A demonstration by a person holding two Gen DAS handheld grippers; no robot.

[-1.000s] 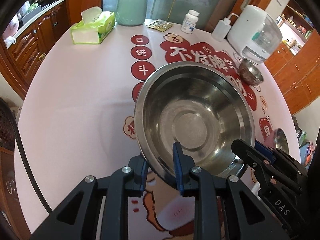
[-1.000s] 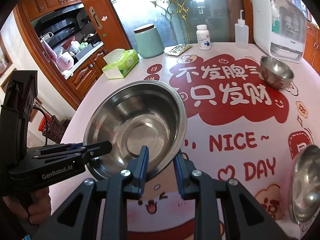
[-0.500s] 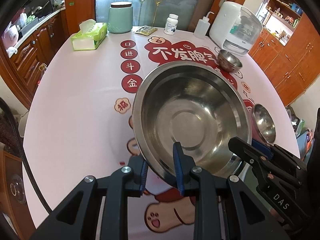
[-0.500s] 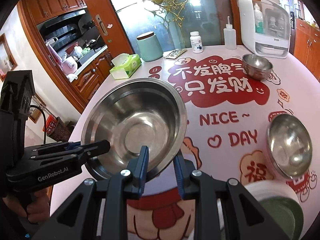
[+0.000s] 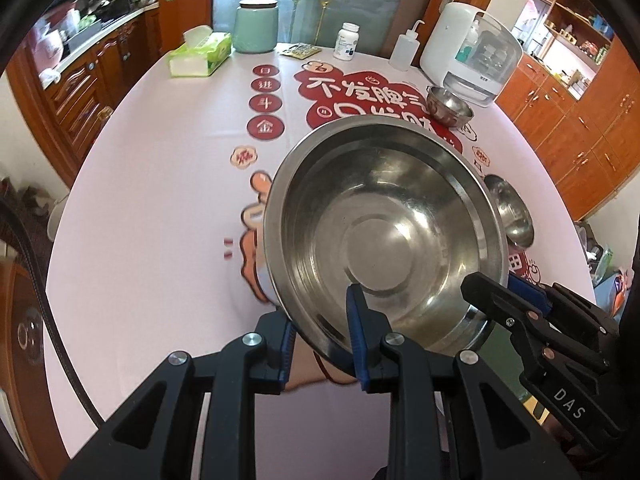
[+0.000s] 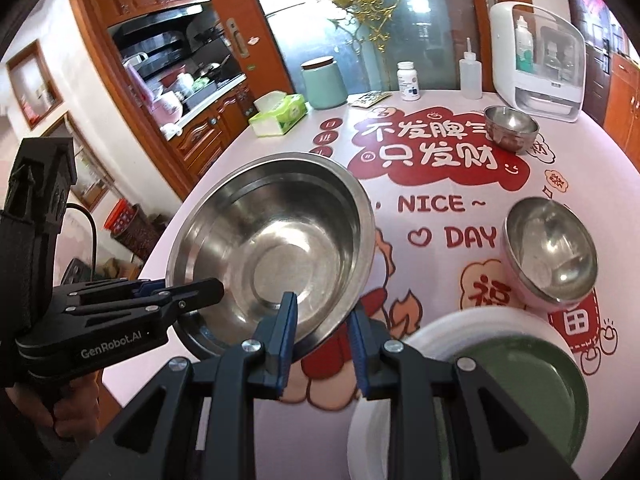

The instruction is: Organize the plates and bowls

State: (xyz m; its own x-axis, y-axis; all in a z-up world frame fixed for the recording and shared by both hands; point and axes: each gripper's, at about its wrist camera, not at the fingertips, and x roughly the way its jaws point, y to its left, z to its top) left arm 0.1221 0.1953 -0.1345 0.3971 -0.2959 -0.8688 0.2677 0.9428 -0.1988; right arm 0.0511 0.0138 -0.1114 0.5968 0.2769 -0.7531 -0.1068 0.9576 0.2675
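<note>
1. Both tongs stay clamped on the big bowl's [image 5: 384, 232] near rim: left gripper [image 5: 322, 340] and right gripper [image 6: 322, 332], a finger each side of the wall.
2. The bowl has come back toward the table's [image 5: 160, 200] near edge, off the cloth, tilted.
3. Beyond it, right of centre, a mid bowl [image 6: 550, 250]; the near-right white plate [image 6: 440, 328] and green dish [image 6: 532, 392] have come into view, probably the stacking spot.
4. By the far-right edge, a small bowl [image 6: 510, 126].

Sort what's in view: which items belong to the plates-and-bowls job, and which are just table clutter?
Job items:
- large steel bowl, gripped at its rim by left gripper and right gripper
- medium steel bowl
- small steel bowl
- white plate with green plate on it

Clutter:
- tissue pack
- teal jar
- pill bottle
- squeeze bottle
- white appliance
</note>
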